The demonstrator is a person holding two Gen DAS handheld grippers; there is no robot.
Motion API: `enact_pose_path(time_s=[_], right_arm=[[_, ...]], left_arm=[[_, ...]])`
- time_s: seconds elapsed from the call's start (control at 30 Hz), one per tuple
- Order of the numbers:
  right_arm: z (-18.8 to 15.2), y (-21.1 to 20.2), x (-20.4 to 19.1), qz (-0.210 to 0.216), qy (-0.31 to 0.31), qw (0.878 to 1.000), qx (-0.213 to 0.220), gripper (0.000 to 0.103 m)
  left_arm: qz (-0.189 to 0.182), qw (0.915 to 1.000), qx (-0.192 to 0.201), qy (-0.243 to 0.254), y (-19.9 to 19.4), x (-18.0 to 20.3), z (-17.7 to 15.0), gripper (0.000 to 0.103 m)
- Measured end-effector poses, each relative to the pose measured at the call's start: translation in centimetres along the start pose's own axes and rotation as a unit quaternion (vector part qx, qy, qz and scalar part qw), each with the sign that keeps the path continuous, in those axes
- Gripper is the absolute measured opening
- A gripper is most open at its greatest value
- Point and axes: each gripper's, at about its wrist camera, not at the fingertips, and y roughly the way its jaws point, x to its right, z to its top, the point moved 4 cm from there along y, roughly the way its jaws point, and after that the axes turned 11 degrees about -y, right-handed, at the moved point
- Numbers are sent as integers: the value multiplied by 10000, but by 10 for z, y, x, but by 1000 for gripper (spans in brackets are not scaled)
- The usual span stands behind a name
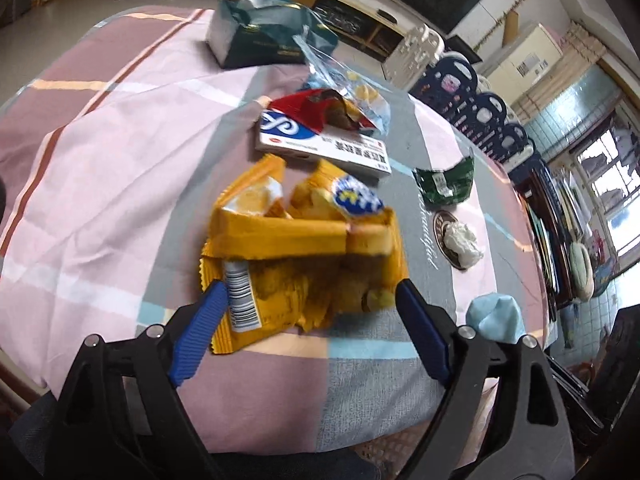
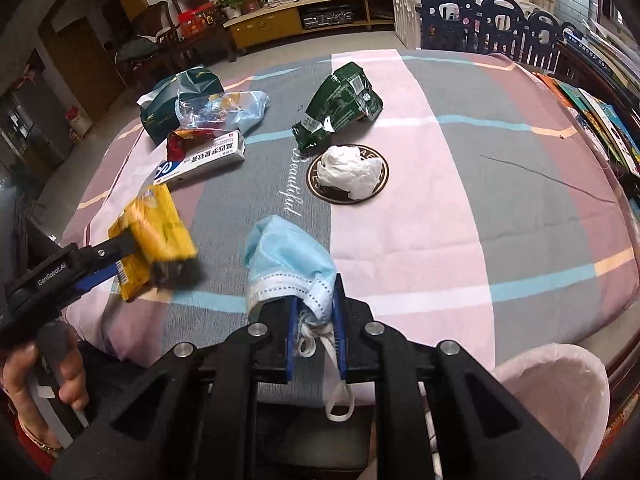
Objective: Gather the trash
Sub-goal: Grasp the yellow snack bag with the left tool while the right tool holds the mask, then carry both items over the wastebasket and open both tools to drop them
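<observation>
A crumpled yellow snack wrapper (image 1: 296, 256) lies on the striped tablecloth, between the blue pads of my left gripper (image 1: 308, 296), which is open around its near end. The wrapper also shows in the right wrist view (image 2: 154, 236). My right gripper (image 2: 316, 300) is shut on a light blue face mask (image 2: 288, 256), whose ear loops hang below the fingers. Further back lie a white and blue medicine box (image 1: 320, 142), a red wrapper (image 1: 320, 110), a clear blue bag (image 2: 224, 110), a green packet (image 2: 340, 104) and a white crumpled tissue (image 2: 352, 172).
A dark green tissue pack (image 1: 260, 36) stands at the far side of the table. A bin with a pink liner (image 2: 560, 392) stands below the table's near edge at the right. A playpen fence (image 2: 492, 20) and bookshelves (image 2: 600, 112) border the right.
</observation>
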Motion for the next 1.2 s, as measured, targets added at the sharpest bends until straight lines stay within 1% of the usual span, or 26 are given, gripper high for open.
enact_pose_path(time_s=[0.07, 0.13, 0.17, 0.2, 0.23, 0.3, 0.33, 0.37, 0.4, 0.47, 0.5, 0.53, 0.57, 0.6, 0.67, 0.7, 0.8, 0.9, 0.97, 1.03, 1.07, 1.1, 1.17, 1.2], right_arm=[[-2, 1, -4, 39, -13, 10000, -30, 16], [-2, 2, -9, 66, -72, 9999, -46, 16], [-2, 2, -11, 68, -96, 9999, -48, 16], [-2, 2, -13, 64, -124, 9999, -47, 16], [-2, 2, -14, 65, -139, 9999, -45, 16], [-2, 1, -14, 75, -135, 9999, -42, 16], [-1, 1, -14, 76, -128, 9999, -41, 16], [-1, 0, -14, 73, -119, 9999, -39, 16], [-2, 0, -14, 73, -115, 9999, -36, 16], [-2, 0, -13, 74, -114, 9999, -35, 16], [-2, -1, -13, 69, -110, 9999, -27, 16], [-1, -1, -13, 69, -112, 9999, -20, 16], [-1, -2, -13, 71, -111, 9999, -12, 16], [-1, -2, -13, 80, -112, 9999, -7, 16], [-1, -2, -13, 97, -107, 9999, -22, 16], [-1, -1, -13, 109, -100, 9999, -39, 16], [-2, 0, -15, 130, -102, 9998, -72, 16], [-2, 1, -15, 138, -101, 9998, -88, 16], [-2, 1, -15, 128, -103, 9998, -89, 16], [-1, 2, -15, 121, -102, 9998, -89, 16], [-1, 2, -15, 114, -99, 9998, -86, 16], [-1, 2, -15, 108, -100, 9999, -83, 16], [0, 0, -16, 62, -114, 9999, -57, 16], [0, -1, -16, 20, -127, 9999, -31, 16]], left_arm=[[-21, 10000, -90, 28, 5, 2, 0, 86], [-141, 9998, -103, -91, 6, -1, 2, 85], [-231, 9995, -65, -186, 4, -4, 3, 78], [-310, 9991, -52, -266, 3, -7, 4, 63], [-320, 9989, -53, -325, 3, -9, 4, 57], [-270, 9987, -86, -421, 5, -13, 4, 41], [-294, 9986, -111, -422, 5, -14, 4, 36], [-312, 9986, -121, -406, 6, -14, 3, 29], [-319, 9987, -114, -390, 5, -13, 3, 26], [-341, 9986, -44, -405, 2, -13, 4, 26], [-317, 9985, 15, -446, 0, -15, 4, 28], [-267, 9982, 84, -523, -2, -18, 6, 34], [-246, 9977, 119, -614, -3, -21, 8, 54], [-217, 9973, 150, -690, -3, -23, 10, 69], [-222, 9968, 118, -753, 0, -26, 15, 75], [-308, 9967, -1, -749, 6, -25, 17, 78], [-340, 9963, -136, -779, 19, -24, 24, 78], [-464, 9964, -72, -711, 23, -17, 30, 77], [-564, 9969, -42, -550, 24, -9, 29, 75], [-672, 9969, -92, -388, 27, -1, 28, 64], [-739, 9966, -128, -337, 27, 2, 26, 49], [-817, 9961, -169, -287, 28, 5, 25, 37], [-922, 9954, -138, -221, 25, 8, 24, 27], [-994, 9949, -48, -152, 21, 12, 24, 20]])
